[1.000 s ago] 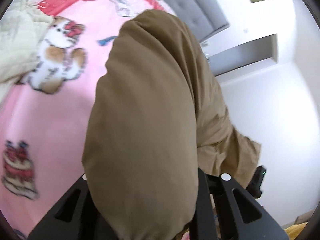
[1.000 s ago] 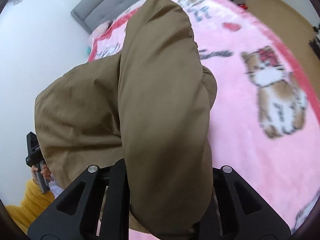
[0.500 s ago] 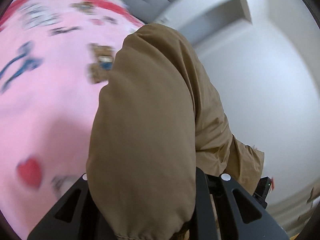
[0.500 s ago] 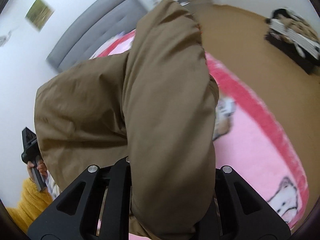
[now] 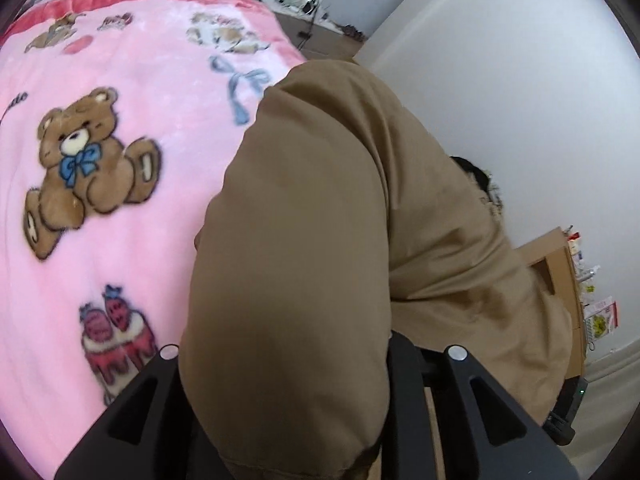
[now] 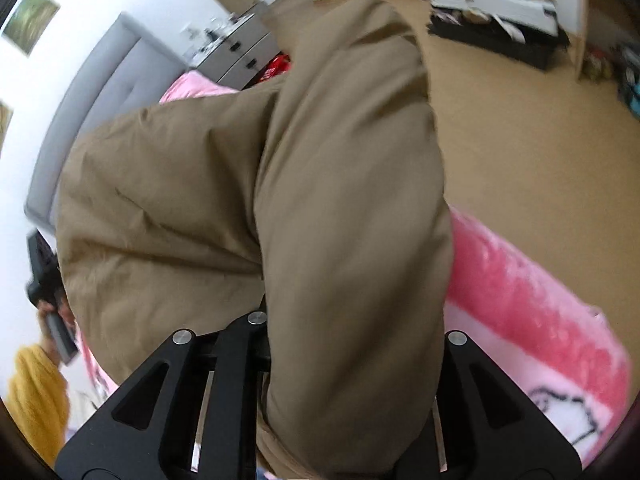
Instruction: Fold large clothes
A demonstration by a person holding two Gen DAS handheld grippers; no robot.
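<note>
Brown garment [image 5: 304, 264] between both opening tools, over pink blanket [image 5: 120, 220]

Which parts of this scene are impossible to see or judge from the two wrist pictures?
- Left hand-held gripper, left wrist view: the brown garment covers its fingertips; jaws opening, cloth between them.
- Right hand-held gripper, right wrist view: likewise buried in cloth, jaws opening.
- Garment type: bunched, bottom edge cuts it off.
- Pink blanket: its middle is hidden behind the garment.
- Dresser items: motion-blurred.
</note>
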